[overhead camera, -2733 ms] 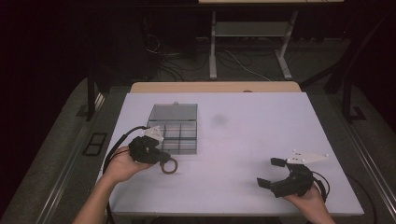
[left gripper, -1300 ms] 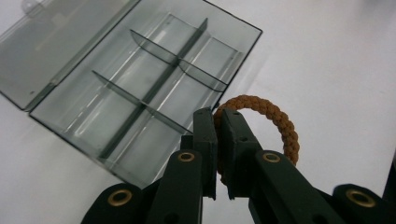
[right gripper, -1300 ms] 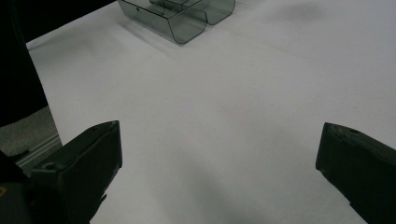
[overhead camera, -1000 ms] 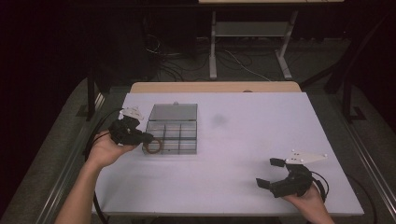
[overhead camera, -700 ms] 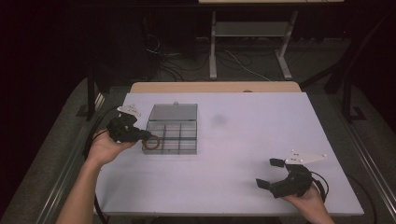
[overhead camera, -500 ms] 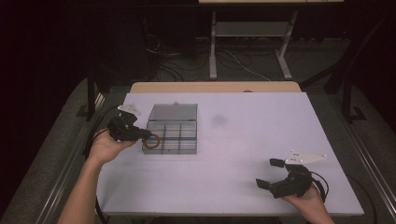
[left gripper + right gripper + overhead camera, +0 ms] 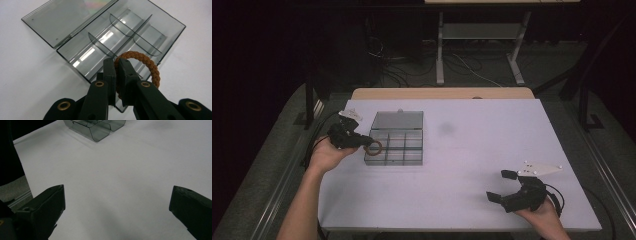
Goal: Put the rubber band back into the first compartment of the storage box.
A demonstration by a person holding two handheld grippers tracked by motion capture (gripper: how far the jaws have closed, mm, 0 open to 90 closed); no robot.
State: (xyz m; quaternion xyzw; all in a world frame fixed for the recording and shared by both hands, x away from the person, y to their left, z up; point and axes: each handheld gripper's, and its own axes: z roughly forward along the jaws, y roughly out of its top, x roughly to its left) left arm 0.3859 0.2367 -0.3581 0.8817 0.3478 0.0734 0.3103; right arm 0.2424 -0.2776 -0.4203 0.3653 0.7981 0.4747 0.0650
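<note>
A clear grey compartment box (image 7: 407, 150) lies open at the table's left, lid (image 7: 397, 120) flat behind it. My left gripper (image 7: 366, 145) is shut on a brown braided ring (image 7: 373, 147) and holds it over the box's left edge. In the left gripper view that ring (image 7: 147, 62) stands upright between the closed jaws of the left gripper (image 7: 116, 61), above the near compartments of the box (image 7: 140, 35). My right gripper (image 7: 502, 186) rests open on the table near the front right corner; the right gripper view has its jaws wide apart over bare tabletop, nothing between them.
The white table (image 7: 492, 145) runs to a wooden strip at its far edge. The box's corner (image 7: 100, 131) sits far ahead in the right gripper view. Beyond the table stand a desk frame (image 7: 482, 35) and loose cables on the dark floor.
My left hand carried the ring from the table in front of the box out to its left side, then edged right over the box's left edge. The right gripper has kept still.
</note>
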